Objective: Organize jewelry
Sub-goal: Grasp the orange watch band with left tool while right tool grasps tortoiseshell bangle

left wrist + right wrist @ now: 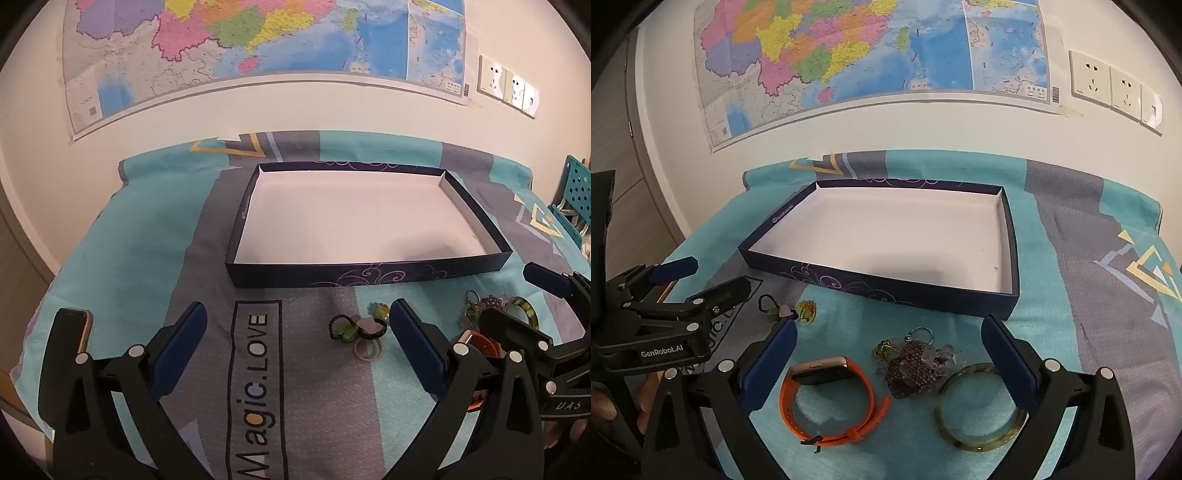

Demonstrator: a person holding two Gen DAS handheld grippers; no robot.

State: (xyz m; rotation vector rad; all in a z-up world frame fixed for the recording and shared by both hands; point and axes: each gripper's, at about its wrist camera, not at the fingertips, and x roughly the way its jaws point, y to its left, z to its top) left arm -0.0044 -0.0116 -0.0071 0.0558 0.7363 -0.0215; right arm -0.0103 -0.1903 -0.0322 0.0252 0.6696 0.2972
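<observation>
Hand-held gripper, right [889,349] | jaws spread, low above watch [827,398]

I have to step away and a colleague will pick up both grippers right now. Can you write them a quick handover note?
Left gripper: open, holding nothing, over the cloth near the hair ties.
Right gripper: open, holding nothing, over the orange watch, the beaded keychain and the green bangle.
Box: dark blue, white inside, nothing in it, beyond the jewelry on the cloth.
Done: nothing placed yet.
Left: move every piece into the box; a small green-yellow charm lies near the hair ties.
</observation>
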